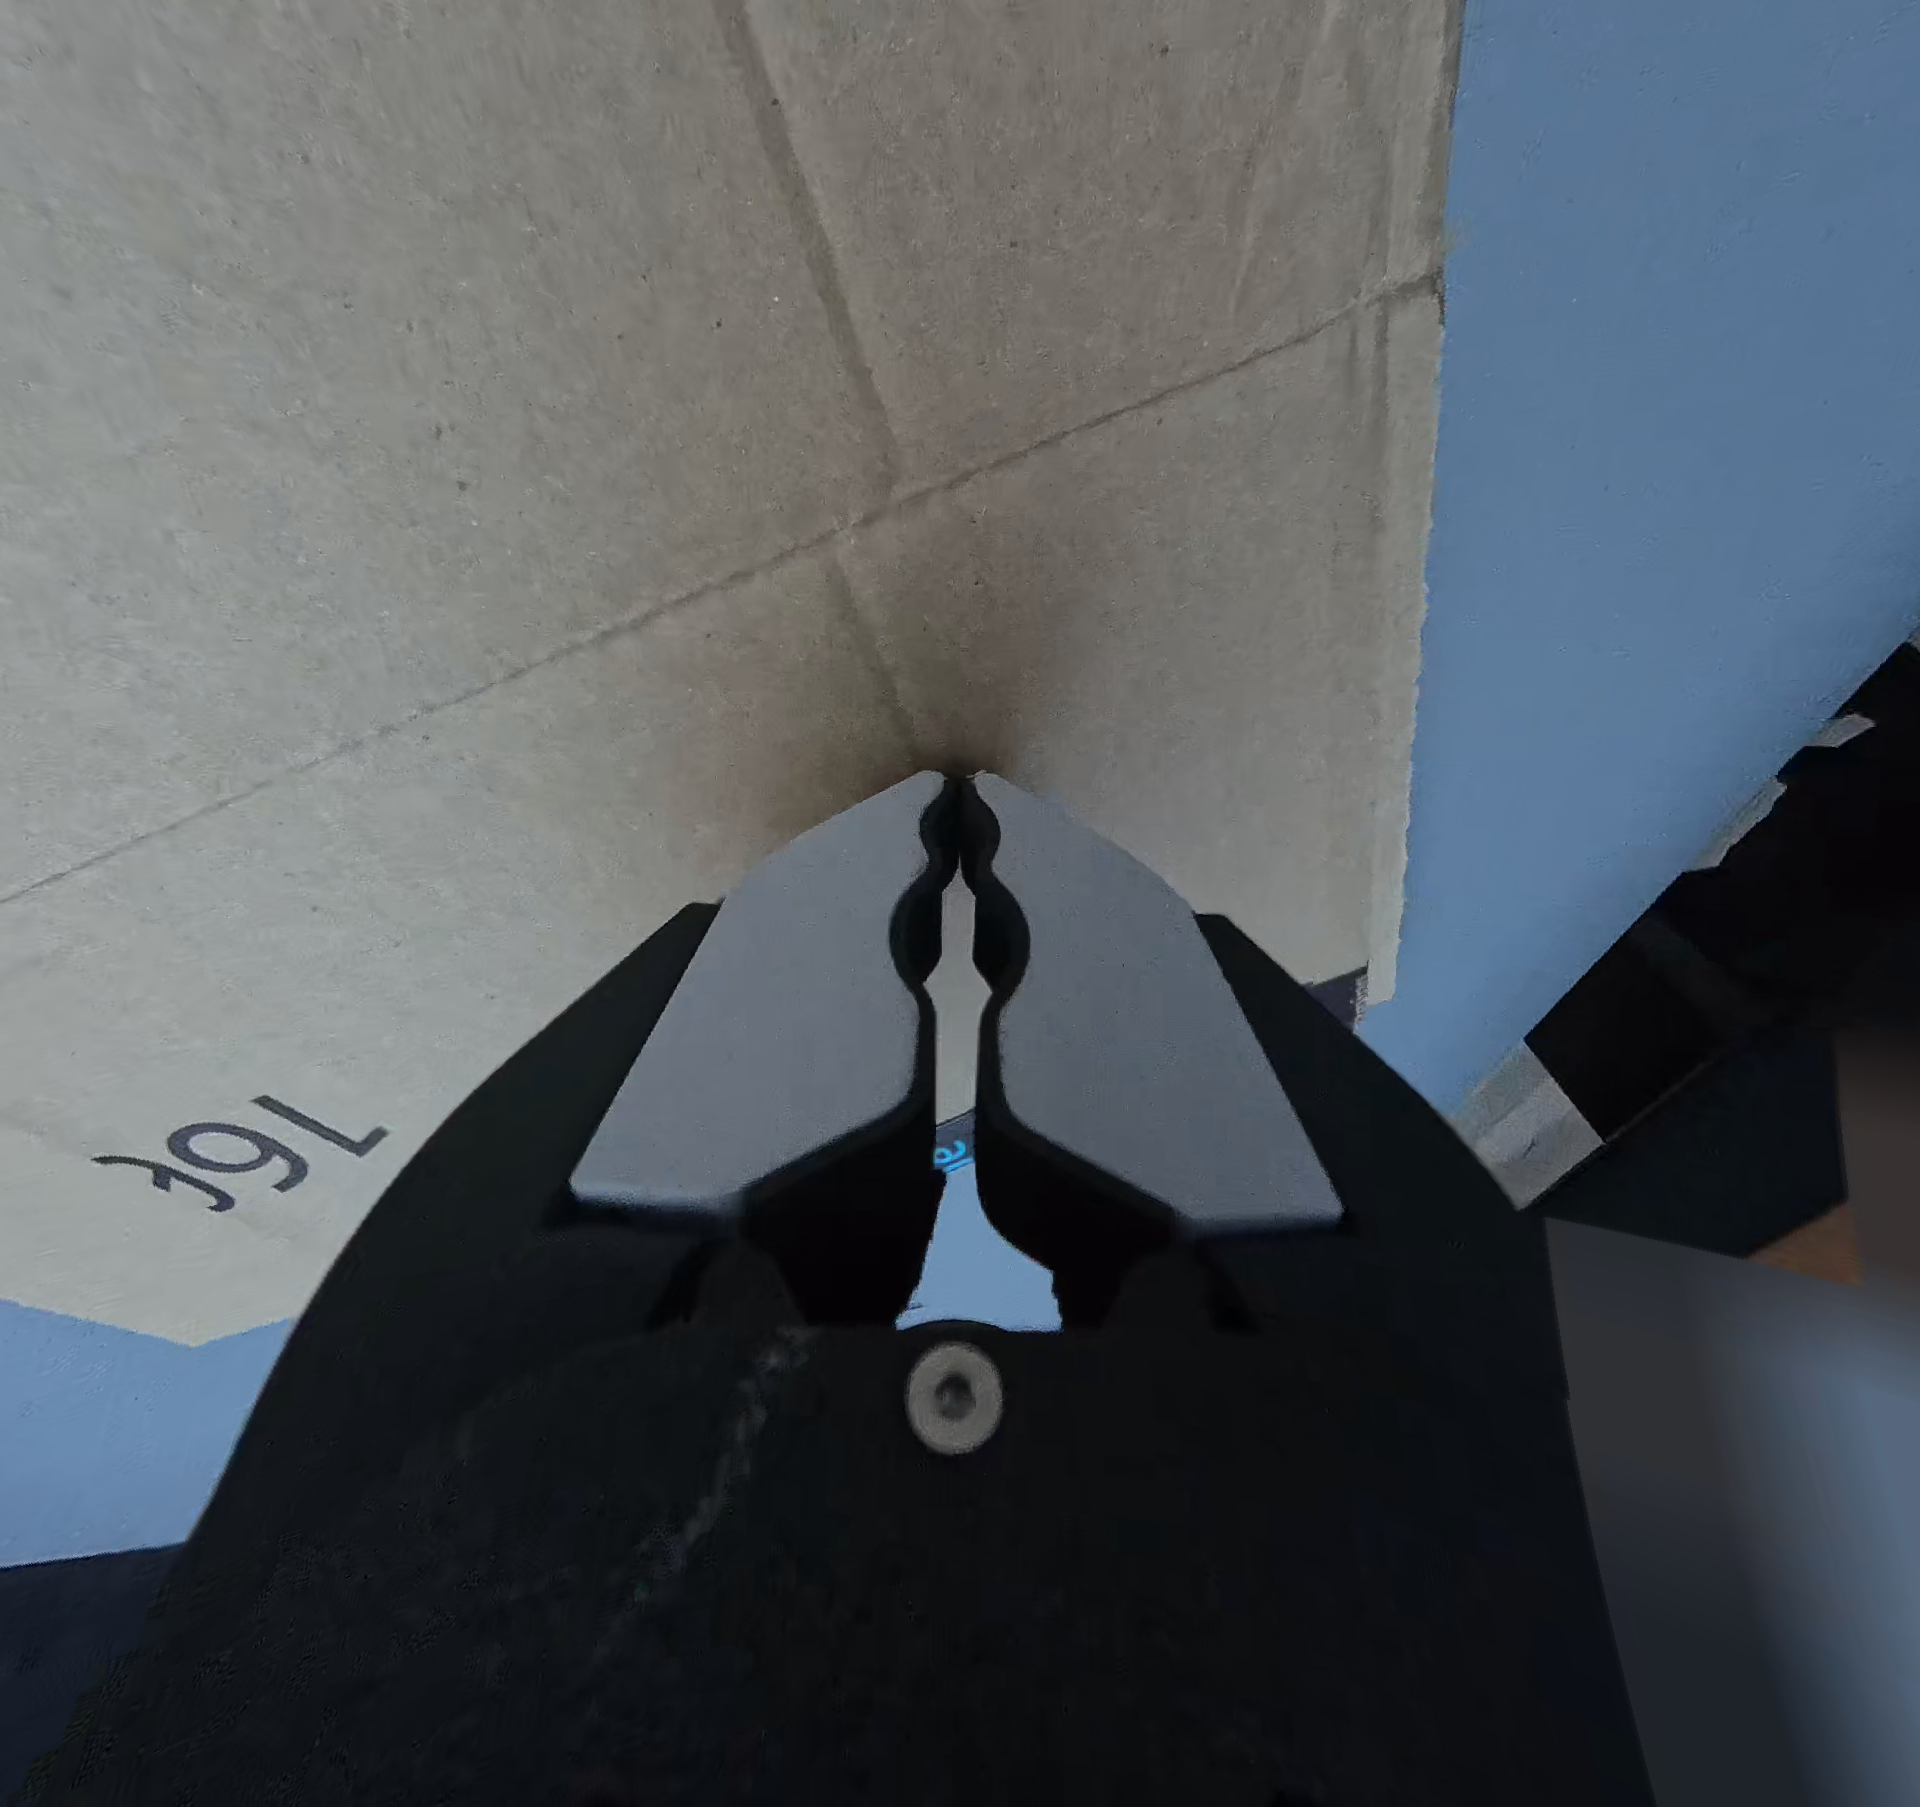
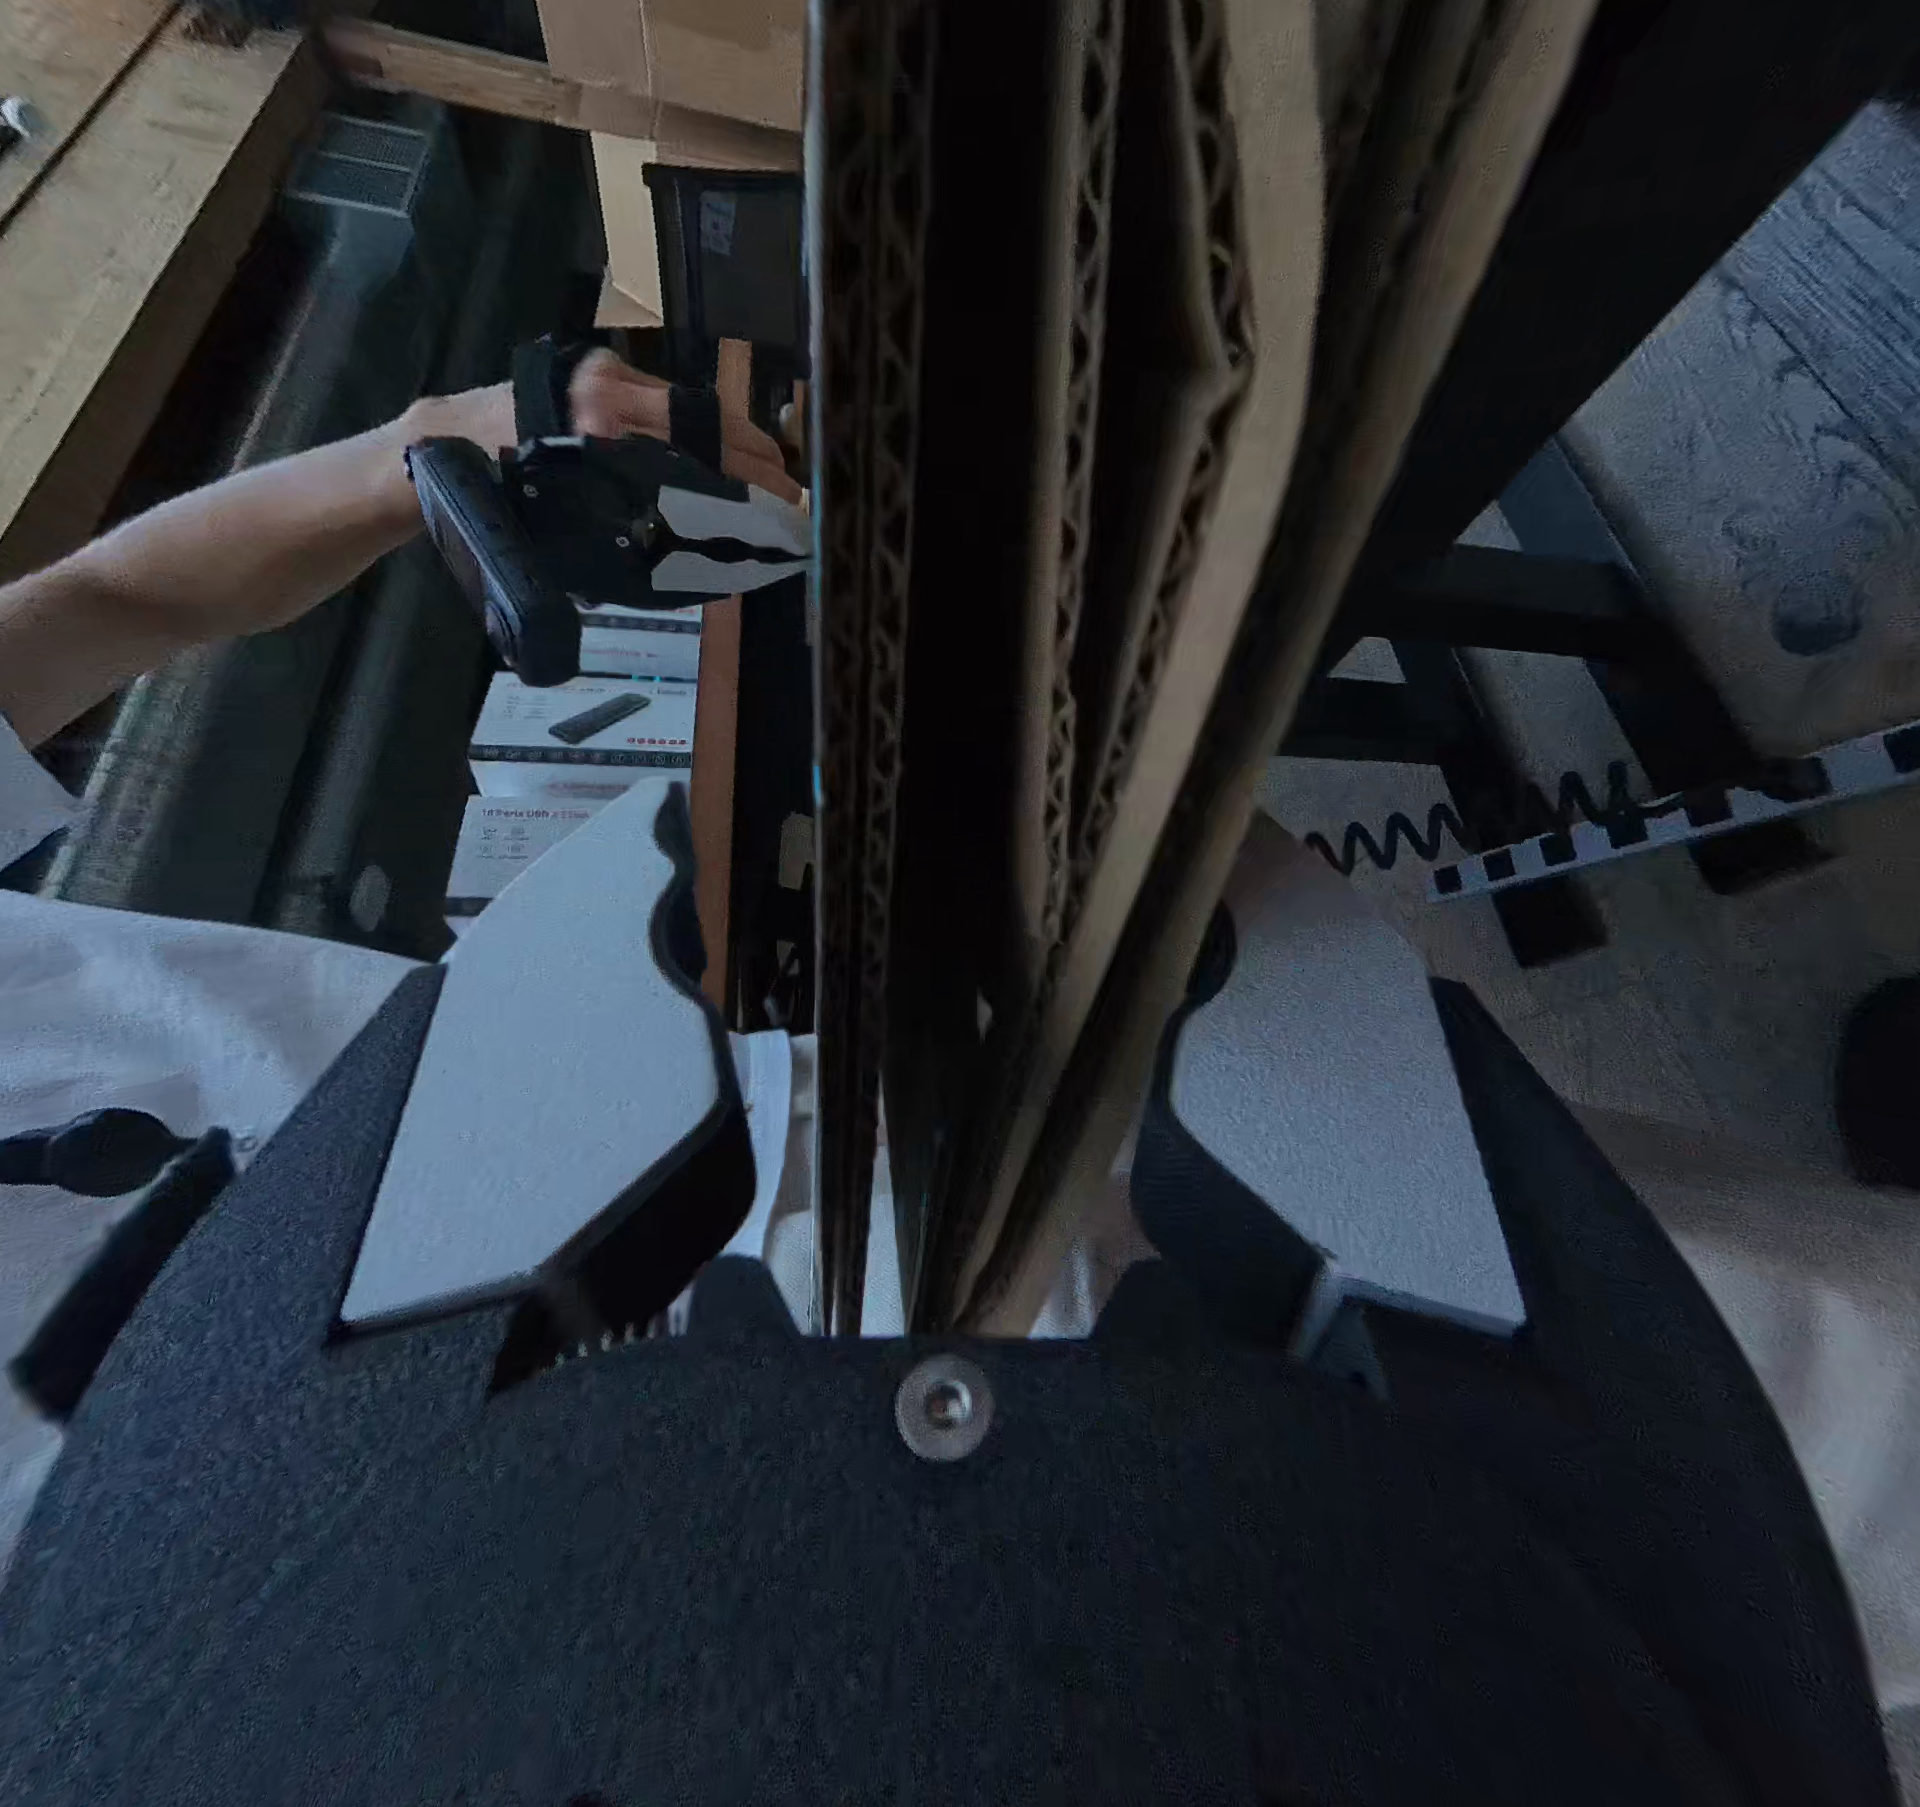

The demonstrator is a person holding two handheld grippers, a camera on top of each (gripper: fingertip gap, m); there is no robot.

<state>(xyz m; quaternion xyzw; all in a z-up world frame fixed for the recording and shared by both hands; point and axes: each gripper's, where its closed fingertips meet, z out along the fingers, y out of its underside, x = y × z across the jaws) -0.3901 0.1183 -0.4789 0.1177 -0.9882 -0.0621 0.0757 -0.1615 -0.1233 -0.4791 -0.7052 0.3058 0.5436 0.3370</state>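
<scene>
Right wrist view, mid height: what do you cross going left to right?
Bare forearm → left gripper with tips at the cardboard → cardboard sheets seen edge-on → dark table leg → grey floor.

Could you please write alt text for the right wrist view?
The right gripper, jaws open, straddles the edge of folded corrugated cardboard. Farther left, the left gripper, held in a hand, meets the cardboard's face.
</scene>
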